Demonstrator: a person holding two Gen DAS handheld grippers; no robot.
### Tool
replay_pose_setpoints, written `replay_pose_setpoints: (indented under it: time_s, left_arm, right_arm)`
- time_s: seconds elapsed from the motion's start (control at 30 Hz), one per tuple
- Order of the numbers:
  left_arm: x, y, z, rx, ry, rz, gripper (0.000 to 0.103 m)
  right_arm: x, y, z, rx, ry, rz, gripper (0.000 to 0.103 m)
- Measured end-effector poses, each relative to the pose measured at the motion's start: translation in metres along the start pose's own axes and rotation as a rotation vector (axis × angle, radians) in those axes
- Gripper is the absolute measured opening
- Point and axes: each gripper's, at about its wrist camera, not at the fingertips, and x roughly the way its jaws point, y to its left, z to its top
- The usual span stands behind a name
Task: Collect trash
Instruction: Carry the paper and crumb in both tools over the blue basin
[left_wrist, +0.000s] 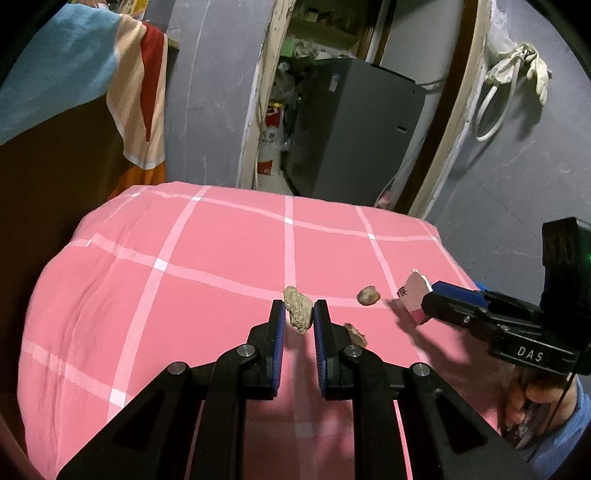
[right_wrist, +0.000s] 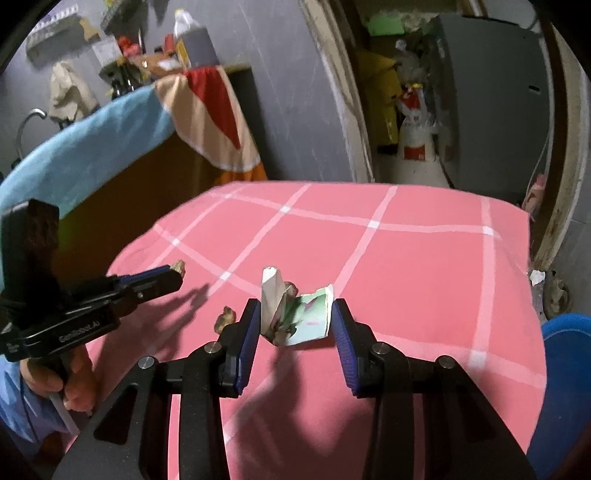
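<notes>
A peanut shell (left_wrist: 297, 309) was pinched in the left hand-held gripper (left_wrist: 299, 317), clear of the pink checked surface (left_wrist: 207, 258), and crumpled paper (right_wrist: 295, 314) was clamped in the right hand-held gripper (right_wrist: 295, 325), presumably for binning; two scraps (left_wrist: 368, 295) lay uncollected.

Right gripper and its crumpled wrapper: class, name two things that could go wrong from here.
1. The right gripper pinches the crumpled wrapper loosely, so it may slip onto the pink cloth.
2. The left gripper holds the peanut shell near its fingertips; it could crack or drop beside the loose shell pieces.
</notes>
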Motion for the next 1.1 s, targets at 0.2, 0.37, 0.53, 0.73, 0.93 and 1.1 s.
replay_pose_setpoints:
  time_s: [0.2,0.37,0.53,0.73,0.93,1.1]
  left_arm:
    - [-0.005,0.002,0.0,-0.015,-0.019,-0.012,0.012]
    - [-0.022,-0.01,0.0,0.002,-0.112,-0.029,0.012]
    - [-0.04,-0.035,0.006,0.028,-0.232,-0.074,0.012]
    - [-0.061,-0.084,0.015,0.074,-0.365,-0.161,0.012]
    - [-0.066,-0.144,0.018,0.139,-0.433,-0.266,0.012]
    - [-0.056,-0.189,0.02,0.177,-0.429,-0.337,0.012]
  right_arm:
    - [-0.012,-0.001,-0.008,0.017,-0.044,0.002,0.037]
    - [-0.041,0.002,-0.012,0.006,-0.157,-0.021,0.037]
    - [-0.086,0.012,-0.016,-0.034,-0.32,-0.071,0.037]
    - [-0.145,0.014,-0.023,-0.062,-0.509,-0.161,0.037]
    - [-0.197,0.001,-0.035,-0.071,-0.636,-0.284,0.037]
    - [-0.229,-0.021,-0.047,-0.055,-0.677,-0.371,0.037]
